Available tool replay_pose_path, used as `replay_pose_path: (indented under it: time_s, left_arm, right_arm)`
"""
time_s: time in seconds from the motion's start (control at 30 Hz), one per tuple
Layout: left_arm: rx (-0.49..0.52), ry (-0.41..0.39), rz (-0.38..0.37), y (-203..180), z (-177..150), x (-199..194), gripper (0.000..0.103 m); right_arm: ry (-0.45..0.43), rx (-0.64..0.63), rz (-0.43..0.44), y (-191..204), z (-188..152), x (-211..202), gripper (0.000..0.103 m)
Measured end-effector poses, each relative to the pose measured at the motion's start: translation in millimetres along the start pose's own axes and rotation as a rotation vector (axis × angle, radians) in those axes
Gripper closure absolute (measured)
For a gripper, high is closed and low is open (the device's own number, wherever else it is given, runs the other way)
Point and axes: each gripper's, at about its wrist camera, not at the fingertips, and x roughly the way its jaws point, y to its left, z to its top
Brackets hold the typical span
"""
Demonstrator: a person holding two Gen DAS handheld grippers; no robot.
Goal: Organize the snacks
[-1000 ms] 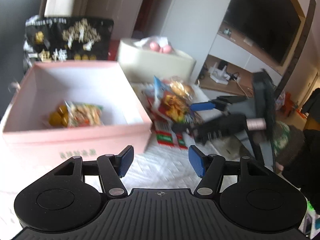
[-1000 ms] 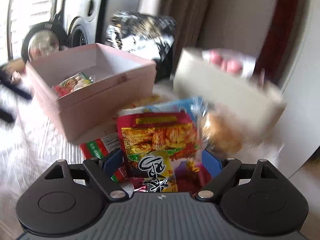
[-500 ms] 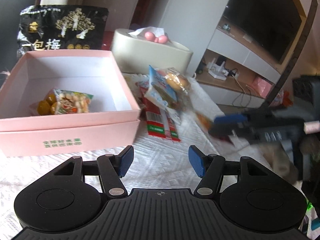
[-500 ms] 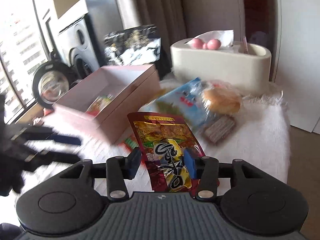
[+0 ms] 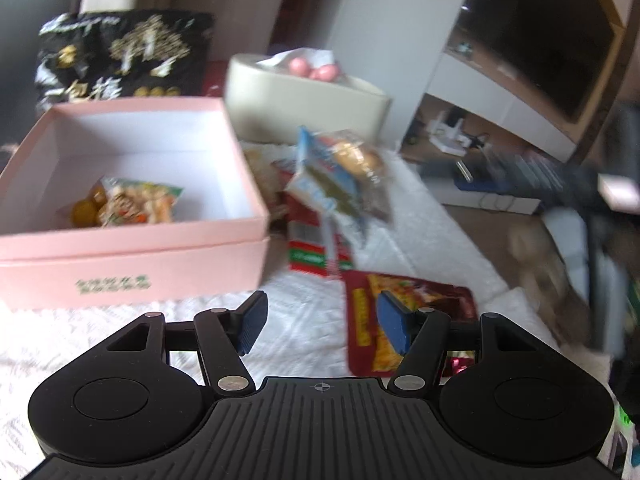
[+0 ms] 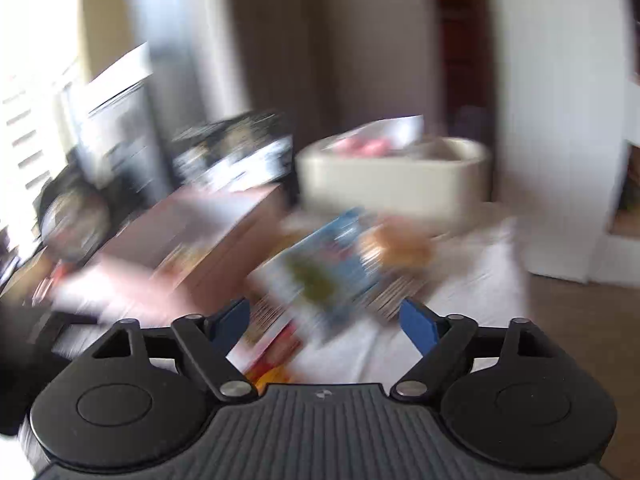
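Right gripper (image 6: 326,320) jaws have just been opening, nothing between them — red snack packet (image 5: 404,320) dropped beside empty, parted left gripper (image 5: 320,324) — boxing pending.

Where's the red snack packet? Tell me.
In the left wrist view, the red snack packet lies on the white cloth, lower right of the pink box, partly behind the hand-held gripper's right finger.

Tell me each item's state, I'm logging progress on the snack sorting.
Pink box: lid off, two snack packs inside.
Red snack packet: flat on the white cloth, outside the box.
Left gripper: open, empty.
Right gripper: jaws just opened, nothing between them.
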Motion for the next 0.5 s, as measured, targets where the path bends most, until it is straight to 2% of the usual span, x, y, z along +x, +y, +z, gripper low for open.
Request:
replay_pose_path:
  time_s: [0.07, 0.17, 0.23, 0.3, 0.37, 0.43, 0.47, 0.5]
  left_arm:
    - [-0.011, 0.000, 0.003, 6.3, -2.8, -2.9, 0.037]
    - [-0.019, -0.015, 0.004, 15.3, -6.4, -11.0, 0.037]
    - [-0.023, -0.027, 0.015, 22.2, -10.2, -16.5, 0.037]
    - [-0.035, -0.034, 0.024, 29.6, -14.8, -20.5, 0.037]
    - [-0.061, -0.040, 0.028, 38.6, -20.1, -23.1, 0.037]
    - [-0.092, -0.047, 0.030, 47.5, -24.6, -24.3, 0.037]
    - [-0.103, -0.049, 0.031, 50.1, -26.0, -24.7, 0.037]
    - [-0.111, -0.050, 0.032, 52.2, -27.6, -25.0, 0.037]
  right_arm:
    - [0.037, 0.182, -0.047, -18.9, 18.0, 32.1, 0.018]
    - [0.080, 0.444, -0.064, -48.9, 39.4, 83.7, 0.018]
    - [0.083, 0.578, -0.100, -64.0, 44.5, 110.9, 0.018]
    - [0.150, 0.675, -0.103, -75.3, 43.2, 138.4, 0.016]
    - [0.152, 0.692, -0.104, -77.7, 42.6, 144.3, 0.018]
    - [0.160, 0.612, -0.073, -68.7, 45.3, 139.9, 0.041]
    - [0.162, 0.565, -0.044, -63.0, 45.2, 134.8, 0.047]
    - [0.163, 0.517, -0.027, -55.6, 43.7, 127.0, 0.049]
